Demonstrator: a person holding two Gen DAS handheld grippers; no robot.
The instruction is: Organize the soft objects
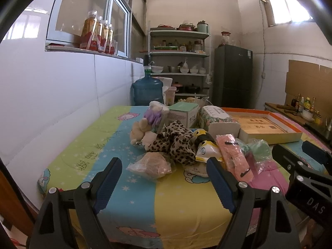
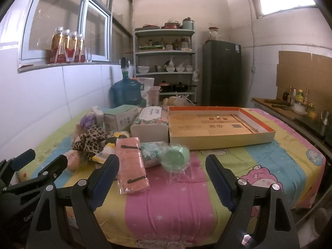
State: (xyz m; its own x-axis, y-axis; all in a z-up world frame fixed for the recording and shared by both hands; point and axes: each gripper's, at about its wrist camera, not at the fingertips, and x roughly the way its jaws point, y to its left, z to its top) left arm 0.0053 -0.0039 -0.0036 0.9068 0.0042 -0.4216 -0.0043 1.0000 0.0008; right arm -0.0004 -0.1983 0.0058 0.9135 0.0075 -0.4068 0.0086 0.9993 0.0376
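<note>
My left tool [image 1: 164, 172] and my right tool [image 2: 161, 170] both hang with their ridged blue pads spread wide and nothing between them, above the near edge of the counter [image 2: 176, 207], which is draped in a quilted cloth of pastel stripes with cartoon prints. Just past them lies the heap of soft things: a flat pink towel pack [image 2: 131, 164] in crinkly clear film, a round green puff [image 2: 175, 158] in plastic, a bagged beige lump [image 1: 151, 164], a floppy leopard-print fabric [image 1: 176, 143] and a cream plush toy [image 1: 141, 130], all touching or overlapping. Behind them stand a floral tissue pack [image 2: 151, 122] and a shallow orange-rimmed cardboard tray [image 2: 220, 128]. Farther back are a blue water jug [image 2: 126, 92], metal shelves [image 2: 166, 62] and a dark fridge [image 2: 222, 74]. The shelf contents are too small to make out.
</note>
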